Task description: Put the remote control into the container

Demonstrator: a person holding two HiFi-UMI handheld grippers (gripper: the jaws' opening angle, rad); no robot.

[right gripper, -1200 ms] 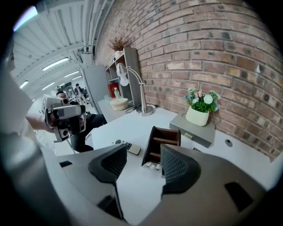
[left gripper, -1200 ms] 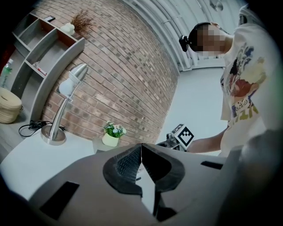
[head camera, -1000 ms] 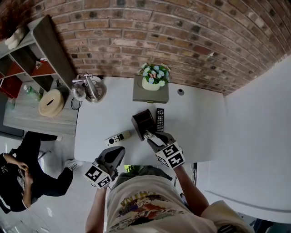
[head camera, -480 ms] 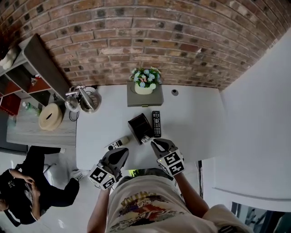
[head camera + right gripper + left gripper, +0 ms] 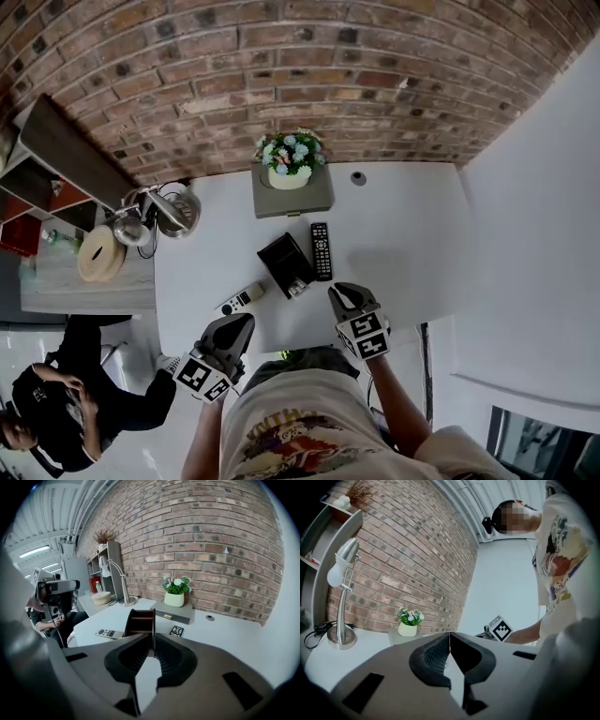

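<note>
A dark box container lies on the white table. A light remote rests at its near end. A black remote lies just right of the container, and a white remote lies to its left. My right gripper hovers near the table's front edge, right of the container; its jaws have just been closing and now stand shut with nothing between them. The right gripper view shows the container beyond the right gripper. My left gripper is shut and empty at the front edge.
A grey drawer box with a flower pot stands at the back by the brick wall. A desk lamp is at the back left. A person sits on the floor to the left.
My right gripper let go of the light remote at the container, drew back toward me and to the right, and its jaws closed. The left gripper hardly moved.
</note>
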